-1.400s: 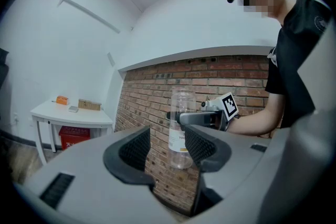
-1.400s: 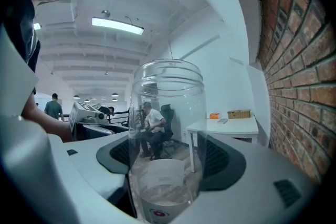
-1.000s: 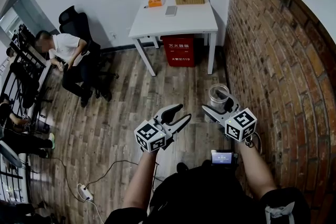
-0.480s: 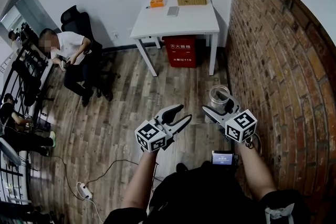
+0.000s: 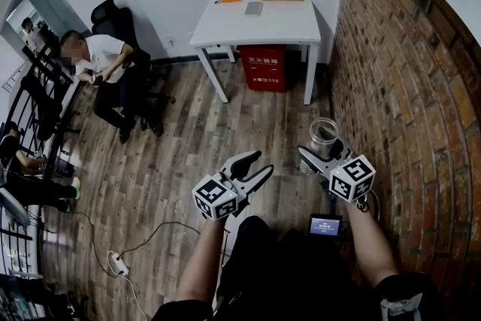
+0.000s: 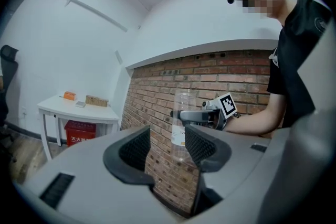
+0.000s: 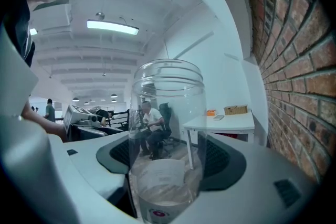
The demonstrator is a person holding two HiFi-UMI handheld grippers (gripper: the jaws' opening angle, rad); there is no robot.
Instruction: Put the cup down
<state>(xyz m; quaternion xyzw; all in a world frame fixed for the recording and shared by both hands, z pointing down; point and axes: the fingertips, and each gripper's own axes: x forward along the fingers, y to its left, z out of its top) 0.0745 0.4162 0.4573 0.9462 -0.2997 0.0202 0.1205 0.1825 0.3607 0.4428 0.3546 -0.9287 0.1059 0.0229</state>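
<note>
Gripping the clear cup upright, the right gripper had both pads pressed on its sides, jaws spread wide around it. The cup was up in the air over the wood floor, close to the brick wall. To its left, near but apart, the left gripper had jaws apart with nothing between them. Farther off, a white table stood against the back wall, a red box under it. A seated person was at far left.
</note>
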